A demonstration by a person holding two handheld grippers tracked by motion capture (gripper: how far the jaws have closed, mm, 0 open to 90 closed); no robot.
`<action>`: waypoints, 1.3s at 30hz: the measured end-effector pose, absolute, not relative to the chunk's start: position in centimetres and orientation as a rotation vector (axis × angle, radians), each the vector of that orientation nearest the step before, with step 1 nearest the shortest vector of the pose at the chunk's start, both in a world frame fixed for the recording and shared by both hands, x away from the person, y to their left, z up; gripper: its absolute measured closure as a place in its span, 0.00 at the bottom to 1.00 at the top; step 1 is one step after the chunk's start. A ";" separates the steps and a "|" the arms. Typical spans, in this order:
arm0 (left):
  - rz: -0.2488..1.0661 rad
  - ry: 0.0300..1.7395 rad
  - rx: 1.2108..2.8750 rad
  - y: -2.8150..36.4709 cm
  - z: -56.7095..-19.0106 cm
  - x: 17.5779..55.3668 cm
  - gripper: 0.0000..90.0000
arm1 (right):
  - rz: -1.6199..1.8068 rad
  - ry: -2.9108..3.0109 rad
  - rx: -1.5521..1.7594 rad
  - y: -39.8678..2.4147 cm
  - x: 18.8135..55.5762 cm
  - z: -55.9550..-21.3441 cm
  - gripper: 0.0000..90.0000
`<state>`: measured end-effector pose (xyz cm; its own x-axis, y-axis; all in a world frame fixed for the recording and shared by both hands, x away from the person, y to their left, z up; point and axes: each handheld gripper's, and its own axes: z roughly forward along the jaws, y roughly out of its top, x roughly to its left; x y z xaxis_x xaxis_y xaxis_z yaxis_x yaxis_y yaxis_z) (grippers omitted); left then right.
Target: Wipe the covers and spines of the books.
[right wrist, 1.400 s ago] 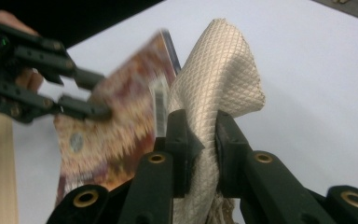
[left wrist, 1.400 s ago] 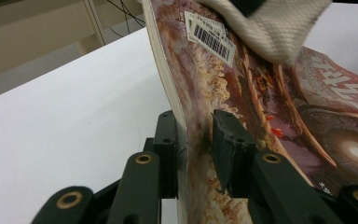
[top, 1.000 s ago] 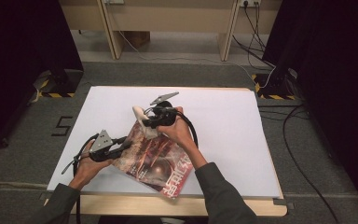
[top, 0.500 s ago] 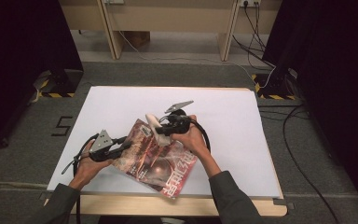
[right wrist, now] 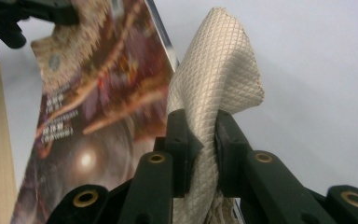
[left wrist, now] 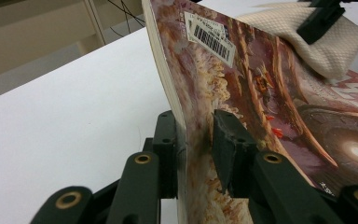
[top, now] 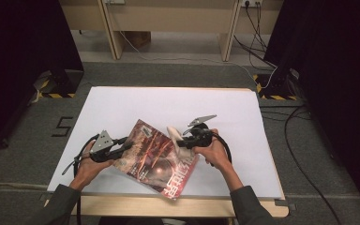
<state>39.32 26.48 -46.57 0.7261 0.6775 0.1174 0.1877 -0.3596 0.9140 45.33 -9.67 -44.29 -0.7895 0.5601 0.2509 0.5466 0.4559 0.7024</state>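
The magazine (top: 158,159) lies askew on the near part of the white table (top: 136,105), its glossy reddish cover up and its near corner out over the table's front edge; a barcode label (left wrist: 209,38) sits on the cover by the edge that the left gripper (top: 122,149) has hold of; that gripper's jaws are closed on the edge, one pad under the pages and one on the cover, so the side tilts up off the table. The right gripper (top: 180,140) has its jaws clamped on a cream quilted cloth (right wrist: 216,88), which sticks up past the pads in a loose fold, just above the cover's far half.

The work looks like wiping the cover; to do it well the left grip should hold firm while the cloth is pressed flat and drawn across, not dabbed. The left hand (top: 86,166) rests low at the magazine's left; the right hand (top: 213,152) reaches inward, gripper pointing left.
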 end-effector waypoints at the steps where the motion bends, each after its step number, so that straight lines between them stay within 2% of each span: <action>1: 0.599 0.666 1.906 26.5 -46.6 39.3 0.79 | 1.276 2.664 1.020 -10.2 45.2 -44.6 0.87; 13: 0.597 0.665 1.902 26.5 -46.5 39.3 0.79 | 1.226 2.673 1.148 -14.8 44.2 -47.0 0.87; 26: 0.600 0.659 1.893 26.6 -46.5 39.3 0.79 | 1.275 2.667 1.040 -11.2 45.3 -45.1 0.87; 39: 0.617 0.640 1.875 26.4 -46.2 39.1 0.79 | 1.282 2.713 1.217 -16.6 44.5 -48.0 0.87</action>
<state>39.14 26.44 -46.19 0.7278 0.6737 0.1284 0.1528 -0.3418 0.9273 44.53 -16.60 -48.00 -0.7134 0.5903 0.3776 0.6666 0.4055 0.6255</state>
